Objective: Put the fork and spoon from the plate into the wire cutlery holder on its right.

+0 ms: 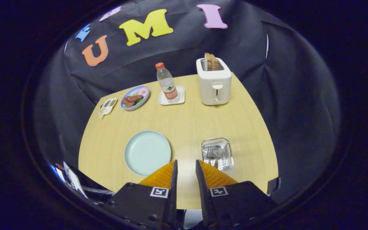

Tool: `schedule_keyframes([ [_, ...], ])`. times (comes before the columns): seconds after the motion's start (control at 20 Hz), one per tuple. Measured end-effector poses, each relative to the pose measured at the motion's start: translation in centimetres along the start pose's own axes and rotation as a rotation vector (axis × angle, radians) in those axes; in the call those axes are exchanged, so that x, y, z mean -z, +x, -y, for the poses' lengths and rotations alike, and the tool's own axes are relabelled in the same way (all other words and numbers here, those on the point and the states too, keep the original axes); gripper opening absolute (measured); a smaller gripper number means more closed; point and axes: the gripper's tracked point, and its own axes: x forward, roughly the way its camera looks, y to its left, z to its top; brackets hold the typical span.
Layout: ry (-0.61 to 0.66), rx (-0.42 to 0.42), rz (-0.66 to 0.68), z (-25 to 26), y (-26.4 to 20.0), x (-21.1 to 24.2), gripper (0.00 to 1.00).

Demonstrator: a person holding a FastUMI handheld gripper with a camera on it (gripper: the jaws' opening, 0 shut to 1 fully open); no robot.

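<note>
A pale green plate (147, 152) lies bare on the wooden table, just ahead and left of my fingers. To its right stands the wire cutlery holder (217, 153), and a fork (209, 156) and a spoon (217, 152) rest inside it. My gripper (186, 165) hovers high over the table's near edge, between the plate and the holder. Its fingers stand a little apart with nothing between them.
At the far side of the table (184, 121) stand a white toaster (214, 81) with bread slices, a water bottle (167, 83) on a small white tray, a blue plate of food (135, 97) and a small sauce dish (108, 106).
</note>
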Motion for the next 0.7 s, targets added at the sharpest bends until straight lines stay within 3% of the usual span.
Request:
schedule_keyframes([
  [0.15,-0.007,-0.016,0.027,-2.4,-0.2,-0.2,0.48],
  [0.35,-0.032,-0.009,0.086,-4.7,-0.8,-1.2,0.77],
  [0.45,-0.054,0.024,0.147,-5.7,-1.5,-2.3,0.83],
  [0.7,-0.134,0.065,0.327,-8.7,-4.9,-5.5,0.88],
])
